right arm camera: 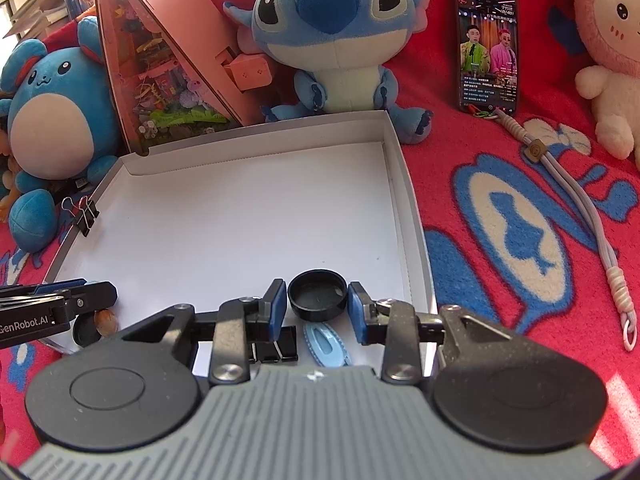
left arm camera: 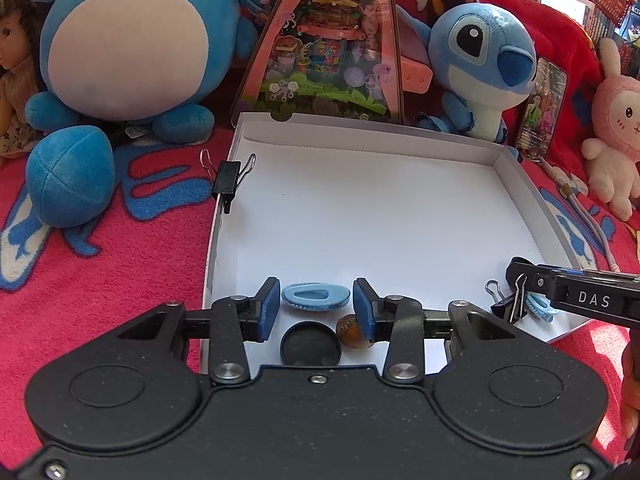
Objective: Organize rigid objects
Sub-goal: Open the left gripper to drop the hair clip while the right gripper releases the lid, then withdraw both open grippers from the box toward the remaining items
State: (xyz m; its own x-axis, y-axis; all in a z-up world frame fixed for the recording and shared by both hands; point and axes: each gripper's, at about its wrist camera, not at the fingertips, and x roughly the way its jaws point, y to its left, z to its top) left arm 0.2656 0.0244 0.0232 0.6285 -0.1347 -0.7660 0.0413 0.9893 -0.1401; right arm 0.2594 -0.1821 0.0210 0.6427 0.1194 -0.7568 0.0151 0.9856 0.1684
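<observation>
A white shallow box (left arm camera: 360,208) lies on the red blanket. My left gripper (left arm camera: 316,306) holds a light blue hair clip (left arm camera: 316,298) between its blue pads, above the box's near left corner. Below it lie a black round cap (left arm camera: 310,344) and a brown nut (left arm camera: 354,332). My right gripper (right arm camera: 318,308) holds a black round cap (right arm camera: 318,294) between its pads, over the box's near right corner. Under it lie a second blue clip (right arm camera: 328,346) and a black binder clip (right arm camera: 276,348). Another binder clip (left arm camera: 228,178) grips the box's left wall.
Blue round plush (left arm camera: 128,40), Stitch plush (left arm camera: 484,64), a pink triangular toy box (left arm camera: 328,48) and a pink bunny (left arm camera: 612,128) ring the box's far side. A phone (right arm camera: 486,46) with a corded strap (right arm camera: 580,208) lies on the blanket to the right.
</observation>
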